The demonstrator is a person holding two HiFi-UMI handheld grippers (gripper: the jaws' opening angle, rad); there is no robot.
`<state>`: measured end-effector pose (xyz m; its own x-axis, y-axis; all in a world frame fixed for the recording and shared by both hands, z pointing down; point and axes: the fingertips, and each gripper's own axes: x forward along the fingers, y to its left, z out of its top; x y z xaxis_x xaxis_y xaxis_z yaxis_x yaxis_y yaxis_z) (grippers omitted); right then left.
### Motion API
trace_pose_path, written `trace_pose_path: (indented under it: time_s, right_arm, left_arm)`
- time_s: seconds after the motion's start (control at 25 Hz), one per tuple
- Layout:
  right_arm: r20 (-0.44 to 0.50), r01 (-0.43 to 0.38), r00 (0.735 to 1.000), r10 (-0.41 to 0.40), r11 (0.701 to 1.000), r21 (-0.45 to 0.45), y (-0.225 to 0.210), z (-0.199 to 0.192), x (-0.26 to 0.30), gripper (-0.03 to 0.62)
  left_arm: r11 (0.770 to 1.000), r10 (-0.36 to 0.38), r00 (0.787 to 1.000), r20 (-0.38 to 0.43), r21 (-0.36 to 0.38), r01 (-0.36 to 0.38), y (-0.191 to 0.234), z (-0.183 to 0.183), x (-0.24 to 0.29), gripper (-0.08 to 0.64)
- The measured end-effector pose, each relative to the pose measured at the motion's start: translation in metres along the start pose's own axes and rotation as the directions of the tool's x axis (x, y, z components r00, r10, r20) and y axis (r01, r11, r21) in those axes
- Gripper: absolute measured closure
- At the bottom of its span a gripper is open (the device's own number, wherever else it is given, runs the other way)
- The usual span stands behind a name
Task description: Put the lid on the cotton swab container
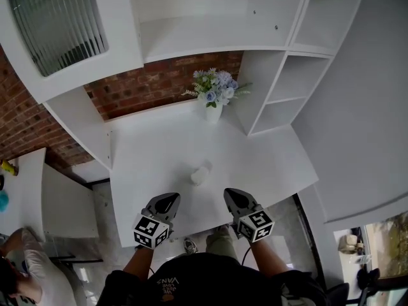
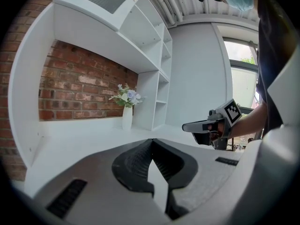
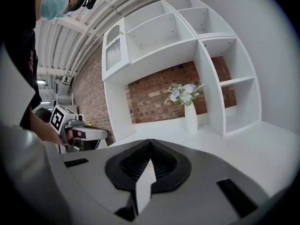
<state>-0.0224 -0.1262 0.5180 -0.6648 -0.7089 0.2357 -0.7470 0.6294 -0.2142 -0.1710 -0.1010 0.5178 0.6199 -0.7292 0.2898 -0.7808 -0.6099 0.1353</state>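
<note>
Got plain grey left gripper (image 1: 171,199) and matching right gripper (image 1: 231,195) both pinched shut, empty, just short of the small pale plastic cotton swab container (image 1: 200,174), one each side. Looks equally reachable; can't make out lid or long axis.

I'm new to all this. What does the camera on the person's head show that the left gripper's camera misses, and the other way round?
Only the head view shows the small pale container on the white table, ahead of both grippers, and the left gripper from outside. Only the left gripper view shows that gripper's fingers up close, pressed together with nothing between them, and the ribbed ceiling. Both show the right gripper, the vase of flowers and the brick wall.
</note>
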Motion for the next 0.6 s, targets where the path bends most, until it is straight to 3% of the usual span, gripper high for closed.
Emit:
trace_pose_path:
  time_s: [0.6]
  right_arm:
    - [0.048,0.059,0.997,-0.062,0.996,0.066,0.0,-0.002,-0.046,0.592]
  left_arm:
    - [0.998,0.052,0.999,0.013,-0.022,-0.051,-0.007,-0.008,-0.034,0.554]
